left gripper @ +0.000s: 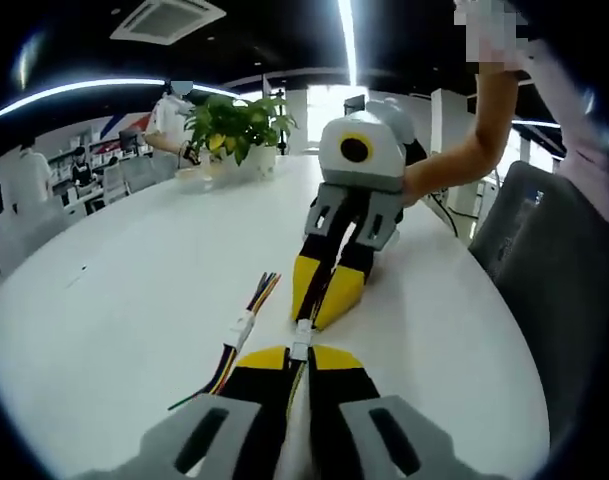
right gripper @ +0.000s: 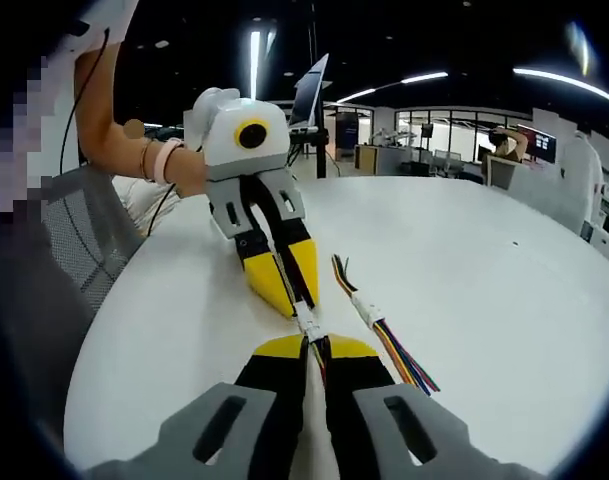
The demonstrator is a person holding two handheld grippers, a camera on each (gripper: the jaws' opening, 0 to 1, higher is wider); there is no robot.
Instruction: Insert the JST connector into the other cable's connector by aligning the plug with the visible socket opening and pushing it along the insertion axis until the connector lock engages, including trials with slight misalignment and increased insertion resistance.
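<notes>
On the white table [left gripper: 124, 300], my left gripper [left gripper: 300, 352] is shut on a thin cable that ends in a small white JST connector [left gripper: 301, 340]. My right gripper [left gripper: 319, 300] faces it tip to tip, shut on the other cable. The white connector [right gripper: 309, 322] sits between my right gripper [right gripper: 317, 346] and my left gripper [right gripper: 290, 298], whose yellow tips nearly touch. Whether plug and socket are fully seated is too small to tell.
A spare cable with coloured wires and white connectors [left gripper: 242, 326] lies just beside the grippers [right gripper: 369, 310]. A potted plant [left gripper: 234, 128] stands at the table's far end. A grey mesh chair [left gripper: 544, 240] is at the table edge, and a person's forearm [right gripper: 114, 120] holds the left gripper.
</notes>
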